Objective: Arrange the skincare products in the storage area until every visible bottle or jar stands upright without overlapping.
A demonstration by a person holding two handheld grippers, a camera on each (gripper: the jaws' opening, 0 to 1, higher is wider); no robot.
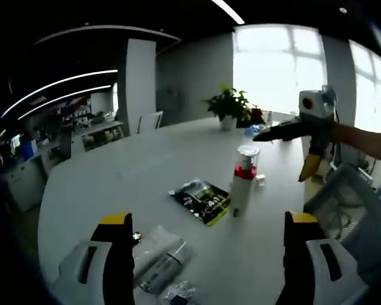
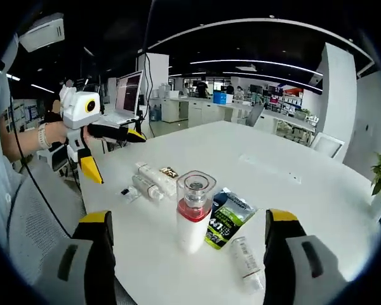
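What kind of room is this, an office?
Most likely an open-plan office: a large white round meeting table, an open laptop on a desk nearby, and rows of workstations under strip ceiling lights.

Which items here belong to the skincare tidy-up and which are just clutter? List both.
For the job:
upright pump bottle
lying tube
lying bottles
dark sachet, probably

Just lying about:
potted plant
laptop
chair

Both grippers are open.

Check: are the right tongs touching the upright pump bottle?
Apart. The right gripper view shows the bottle standing alone between the open right tongs, table visible either side.
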